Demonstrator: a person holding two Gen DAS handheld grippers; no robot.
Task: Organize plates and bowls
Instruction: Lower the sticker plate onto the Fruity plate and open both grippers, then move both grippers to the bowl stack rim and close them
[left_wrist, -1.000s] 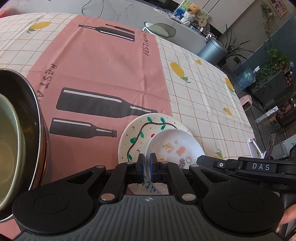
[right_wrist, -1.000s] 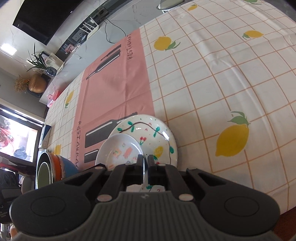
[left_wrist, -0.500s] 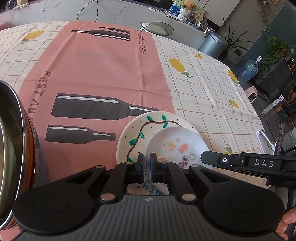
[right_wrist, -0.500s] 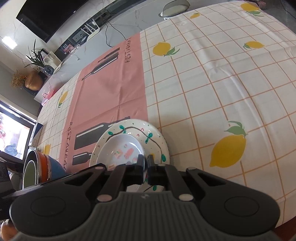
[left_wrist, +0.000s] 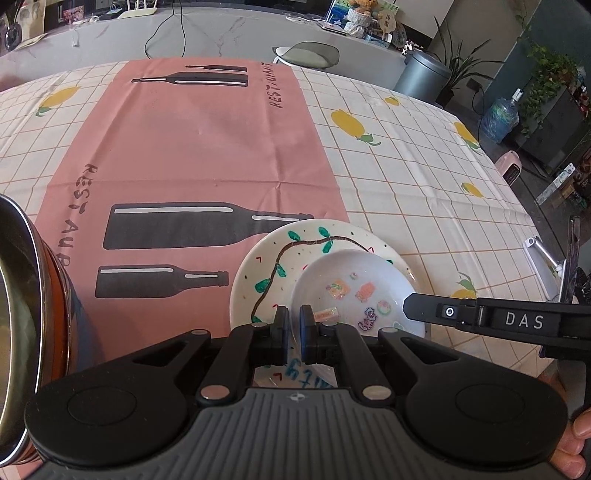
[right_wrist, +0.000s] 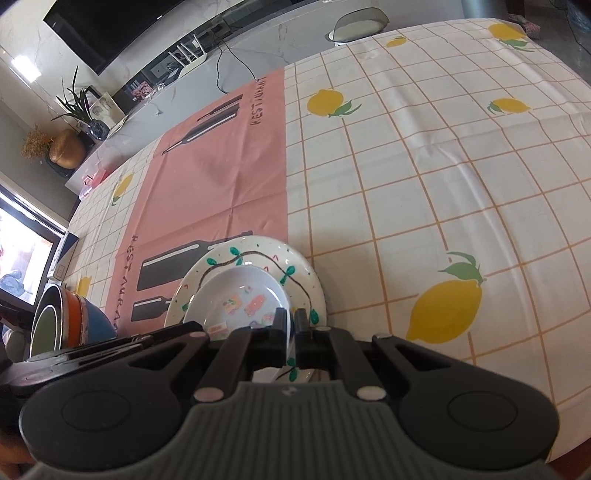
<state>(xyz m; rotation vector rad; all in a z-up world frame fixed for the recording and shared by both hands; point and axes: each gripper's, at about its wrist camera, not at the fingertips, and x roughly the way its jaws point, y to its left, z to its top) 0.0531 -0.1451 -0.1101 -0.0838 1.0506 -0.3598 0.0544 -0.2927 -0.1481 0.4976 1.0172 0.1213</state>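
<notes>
A small white plate (left_wrist: 354, 284) with stickers rests on a larger white plate (left_wrist: 266, 258) painted with a green vine. My left gripper (left_wrist: 293, 325) is shut on the small plate's near-left rim. My right gripper (right_wrist: 291, 323) is shut on the same small plate (right_wrist: 236, 291) at its right rim, above the big plate (right_wrist: 303, 273). The right gripper's finger also shows in the left wrist view (left_wrist: 424, 308). A stack of bowls (right_wrist: 62, 317), steel, orange and blue, stands left of the plates; it also shows in the left wrist view (left_wrist: 22, 321).
The table has a lemon-check cloth (right_wrist: 424, 166) with a pink bottle-print runner (left_wrist: 192, 147). The table's right edge (left_wrist: 532, 229) drops to the floor, with a metal stand (left_wrist: 543, 254) beside it. A chair (left_wrist: 306, 55) sits at the far end.
Both views have tilted and drawn back a little; the plates look lower and flatter over the big plate. Both grippers have stayed shut on the small plate.
</notes>
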